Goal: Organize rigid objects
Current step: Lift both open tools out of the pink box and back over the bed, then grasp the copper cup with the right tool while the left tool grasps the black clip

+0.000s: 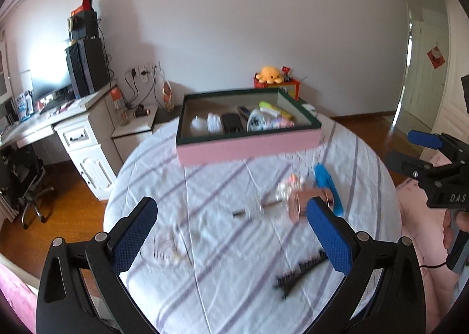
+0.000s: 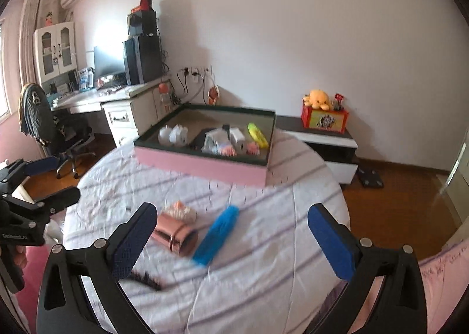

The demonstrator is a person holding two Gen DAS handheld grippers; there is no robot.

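A pink box with a dark green rim [image 1: 249,151] [image 2: 205,165] sits at the far side of the round table and holds several items. On the striped cloth lie a blue brush [image 1: 328,187] [image 2: 218,231], a rose-gold case [image 1: 304,202] [image 2: 176,235], a small pink and clear item [image 1: 290,184] [image 2: 178,209], a thin metal rod [image 1: 255,208], a coiled cable [image 1: 167,249] and a black comb [image 1: 302,271] [image 2: 146,278]. My left gripper [image 1: 231,231] is open above the cloth. My right gripper [image 2: 231,234] is open above the brush and case, and shows in the left wrist view [image 1: 410,146].
A white desk [image 1: 73,126] [image 2: 117,105] with a monitor and black boxes stands to the left, with an office chair [image 2: 58,134]. A low cabinet [image 2: 328,140] carries a red box with an orange plush toy [image 2: 318,99]. Wooden floor surrounds the table.
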